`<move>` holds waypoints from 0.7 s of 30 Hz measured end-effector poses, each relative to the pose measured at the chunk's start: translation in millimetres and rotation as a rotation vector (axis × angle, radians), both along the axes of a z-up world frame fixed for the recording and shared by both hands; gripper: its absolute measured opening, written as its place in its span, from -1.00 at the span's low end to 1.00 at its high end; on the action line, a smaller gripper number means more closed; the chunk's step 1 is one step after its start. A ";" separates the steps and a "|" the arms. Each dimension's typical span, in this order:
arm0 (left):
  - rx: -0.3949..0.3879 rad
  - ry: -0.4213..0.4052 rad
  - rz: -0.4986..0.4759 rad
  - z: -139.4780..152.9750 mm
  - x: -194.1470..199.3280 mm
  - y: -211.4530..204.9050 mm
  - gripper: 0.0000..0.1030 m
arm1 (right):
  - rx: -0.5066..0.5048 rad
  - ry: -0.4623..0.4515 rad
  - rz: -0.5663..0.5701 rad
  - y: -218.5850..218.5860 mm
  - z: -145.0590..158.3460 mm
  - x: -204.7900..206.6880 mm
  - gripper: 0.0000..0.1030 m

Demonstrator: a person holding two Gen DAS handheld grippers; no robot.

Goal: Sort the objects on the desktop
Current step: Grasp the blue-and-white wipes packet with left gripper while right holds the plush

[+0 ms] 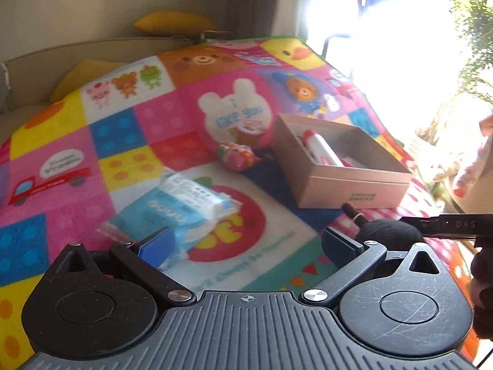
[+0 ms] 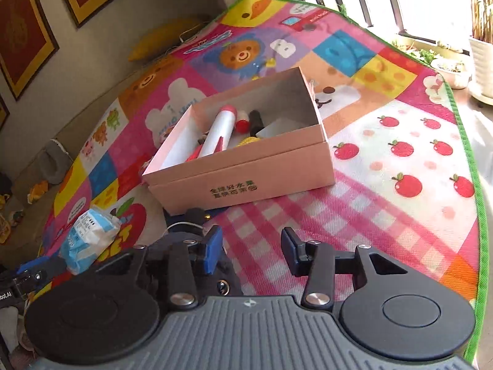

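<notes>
A pink cardboard box (image 1: 348,191) (image 2: 246,178) stands open on the cartoon mat (image 1: 123,129), holding a white and red pen (image 2: 218,132) and small items. A blue and white tissue pack (image 1: 175,206) (image 2: 89,234) lies just ahead of the left pad of my left gripper (image 1: 246,243), whose jaws stand wide and hold nothing. A black fuzzy object with a short nozzle (image 1: 385,231) (image 2: 192,215) lies before the box. My right gripper (image 2: 252,246) is open; only checked mat shows between its pads, and the black object lies beside and under its left finger (image 2: 212,249).
A small colourful toy (image 1: 237,157) and a tape roll (image 1: 249,132) lie left of the box. Yellow cushions (image 1: 175,23) and a sofa back sit beyond the mat. The green mat edge (image 2: 465,141) runs along the right, with plant pots (image 2: 453,71) past it.
</notes>
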State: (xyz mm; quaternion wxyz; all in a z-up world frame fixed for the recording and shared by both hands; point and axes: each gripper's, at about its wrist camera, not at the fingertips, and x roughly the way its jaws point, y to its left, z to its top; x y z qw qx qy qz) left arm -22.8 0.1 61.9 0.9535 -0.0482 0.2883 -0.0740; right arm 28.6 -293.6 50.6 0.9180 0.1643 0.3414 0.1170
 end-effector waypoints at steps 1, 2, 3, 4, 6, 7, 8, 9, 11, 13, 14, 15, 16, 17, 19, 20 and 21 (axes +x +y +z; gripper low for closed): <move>0.010 -0.004 -0.027 0.2 -1.5 -7.3 1.00 | -0.010 -0.023 0.037 5.7 1.7 -9.9 -0.16; 0.025 -0.004 -0.049 -0.1 -2.9 -14.6 1.00 | -0.029 -0.051 0.076 12.7 5.2 -21.7 -0.16; 0.038 -0.003 -0.070 -0.7 -4.7 -21.2 1.00 | -0.041 -0.071 0.116 18.9 8.3 -32.2 -0.16; 0.046 -0.002 -0.090 -1.3 -6.7 -26.3 1.00 | -0.048 -0.091 0.152 24.7 11.1 -42.1 -0.16; 0.063 -0.002 -0.130 -1.9 -12.2 -34.0 1.00 | -0.055 -0.126 0.218 34.7 17.6 -59.3 -0.16; 0.078 -0.003 -0.140 -2.7 -14.8 -36.3 1.00 | -0.050 -0.132 0.249 39.1 19.6 -64.4 -0.16; 0.099 -0.005 -0.143 -3.4 -17.6 -38.3 1.00 | -0.044 -0.133 0.283 44.4 21.5 -68.5 -0.15; 0.120 -0.006 -0.140 -4.3 -20.2 -38.9 1.00 | -0.044 -0.132 0.308 50.0 21.4 -71.8 -0.13; 0.134 -0.007 -0.121 -5.1 -25.1 -33.4 1.00 | -0.063 -0.132 0.342 62.4 19.3 -77.3 -0.04; 0.119 0.005 -0.093 -5.1 -27.8 -22.9 1.00 | -0.103 -0.145 0.360 75.5 17.2 -83.0 0.12; 0.114 0.008 -0.076 -4.7 -28.6 -17.6 1.00 | -0.133 -0.162 0.369 82.4 17.1 -87.1 0.16; 0.111 0.008 -0.055 -3.9 -29.4 -12.0 1.00 | -0.169 -0.181 0.373 88.6 17.7 -90.8 0.28; 0.109 0.006 -0.038 -2.8 -29.9 -6.9 1.00 | -0.205 -0.199 0.375 94.5 18.7 -94.0 0.46; 0.103 0.004 -0.022 -1.4 -29.9 -1.8 1.00 | -0.244 -0.222 0.379 101.0 19.8 -97.5 0.56; 0.087 0.003 0.005 0.0 -30.5 7.0 1.00 | -0.280 -0.260 0.400 109.3 21.7 -102.8 0.79; 0.080 0.004 0.014 -0.1 -30.3 10.7 1.00 | -0.286 -0.267 0.419 113.7 22.1 -103.0 0.82; 0.075 0.006 0.021 -1.1 -29.8 13.8 1.00 | -0.288 -0.268 0.434 117.4 21.9 -101.6 0.83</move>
